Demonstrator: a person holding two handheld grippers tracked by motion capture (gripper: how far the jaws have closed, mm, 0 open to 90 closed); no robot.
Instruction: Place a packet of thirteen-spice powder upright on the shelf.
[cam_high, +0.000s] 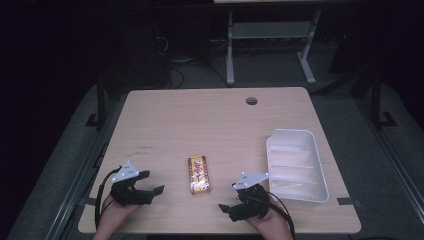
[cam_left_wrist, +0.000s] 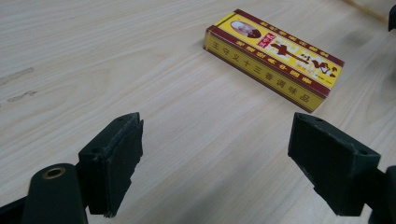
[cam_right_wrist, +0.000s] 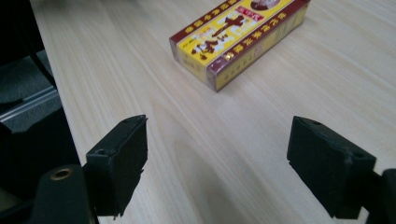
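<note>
Both grippers sit low at my near edge of the pale wood-grain table (cam_high: 200, 120), jaws spread wide with nothing between them: left gripper (cam_high: 152, 186) on one side, right gripper (cam_high: 227, 200) on the other. Between them, flat on the table, I've got a slim rectangular carton (cam_high: 198, 175), glossy yellow with maroon borders and printed characters. Off to the right, a translucent white plastic bin (cam_high: 320, 165), ribbed inside, looks bare.

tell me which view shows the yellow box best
The left gripper view: the whole yellow box lies in frame, top and side print visible. The right gripper view crops its far end; the high view shows it small.
</note>
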